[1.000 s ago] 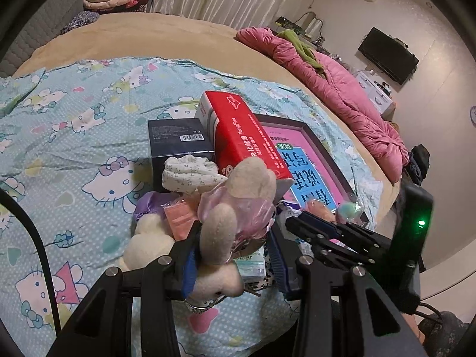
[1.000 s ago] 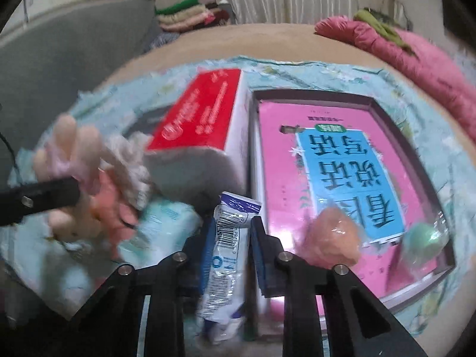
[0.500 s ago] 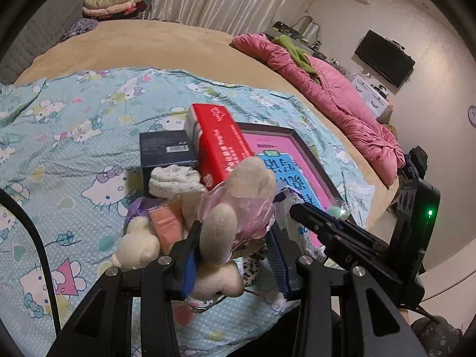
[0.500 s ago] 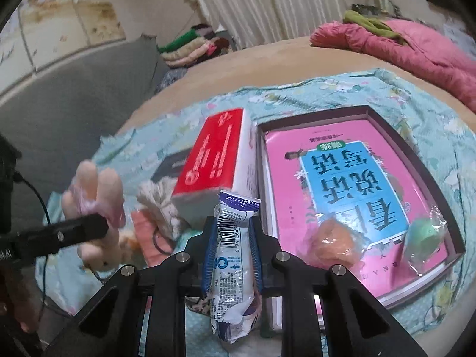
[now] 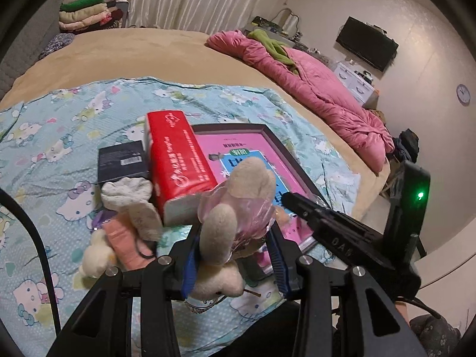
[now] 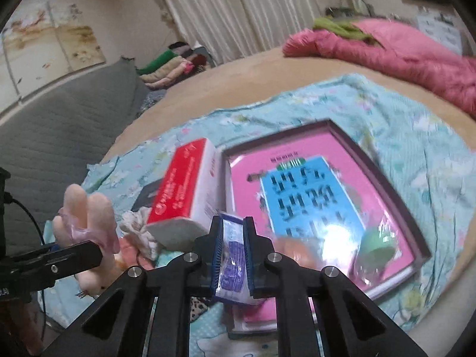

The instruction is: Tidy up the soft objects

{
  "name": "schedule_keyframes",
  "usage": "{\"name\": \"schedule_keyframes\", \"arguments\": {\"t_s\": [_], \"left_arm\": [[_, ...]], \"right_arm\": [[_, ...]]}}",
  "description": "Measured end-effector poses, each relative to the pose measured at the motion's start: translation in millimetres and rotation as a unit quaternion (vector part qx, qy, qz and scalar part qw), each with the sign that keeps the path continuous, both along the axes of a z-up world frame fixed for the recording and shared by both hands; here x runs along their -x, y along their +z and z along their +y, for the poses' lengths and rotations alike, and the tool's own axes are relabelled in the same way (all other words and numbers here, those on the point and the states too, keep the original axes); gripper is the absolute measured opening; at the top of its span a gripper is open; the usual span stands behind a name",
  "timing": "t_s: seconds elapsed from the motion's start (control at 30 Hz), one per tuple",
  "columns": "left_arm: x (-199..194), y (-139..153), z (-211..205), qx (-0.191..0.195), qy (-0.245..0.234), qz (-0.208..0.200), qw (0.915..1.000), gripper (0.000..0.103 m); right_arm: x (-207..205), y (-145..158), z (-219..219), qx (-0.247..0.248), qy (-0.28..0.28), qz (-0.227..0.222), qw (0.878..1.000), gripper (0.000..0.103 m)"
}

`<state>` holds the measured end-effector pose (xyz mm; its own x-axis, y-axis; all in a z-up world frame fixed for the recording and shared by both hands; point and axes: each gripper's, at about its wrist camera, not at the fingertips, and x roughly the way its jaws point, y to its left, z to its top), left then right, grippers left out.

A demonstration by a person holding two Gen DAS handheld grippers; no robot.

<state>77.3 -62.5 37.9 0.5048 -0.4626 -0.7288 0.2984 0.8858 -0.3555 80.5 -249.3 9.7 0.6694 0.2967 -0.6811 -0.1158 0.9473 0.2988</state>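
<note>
My left gripper is shut on a beige plush bunny with a pink plastic bow, held above the bed's near edge; the bunny also shows in the right wrist view. My right gripper is shut on a white and blue tissue pack, lifted over the near end of the pink book box. A white sock, a pink cloth and a cream plush lie on the Hello Kitty sheet beside a red tissue box.
A dark box lies behind the sock. An orange ball and a green ball sit in plastic on the pink box. A pink quilt lies at the far right, folded clothes at the back.
Both grippers have lifted and pulled back from the pile with the bunny and the tissue pack still held. The objects on the bed look smaller and farther away.
</note>
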Motion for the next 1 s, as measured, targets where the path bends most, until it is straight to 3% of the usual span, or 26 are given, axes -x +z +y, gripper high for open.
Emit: {"name": "schedule_keyframes", "arguments": {"t_s": [0.47, 1.0], "left_arm": [[-13.4, -17.1, -33.6, -0.026, -0.02, 0.021, 0.9992, 0.042], [-38.2, -47.8, -112.4, -0.076, -0.076, 0.048, 0.993, 0.042]], "right_arm": [[3.8, -16.7, -16.4, 0.005, -0.011, 0.022, 1.0, 0.017], [7.5, -26.2, -56.7, 0.032, -0.058, 0.027, 0.997, 0.017]]}}
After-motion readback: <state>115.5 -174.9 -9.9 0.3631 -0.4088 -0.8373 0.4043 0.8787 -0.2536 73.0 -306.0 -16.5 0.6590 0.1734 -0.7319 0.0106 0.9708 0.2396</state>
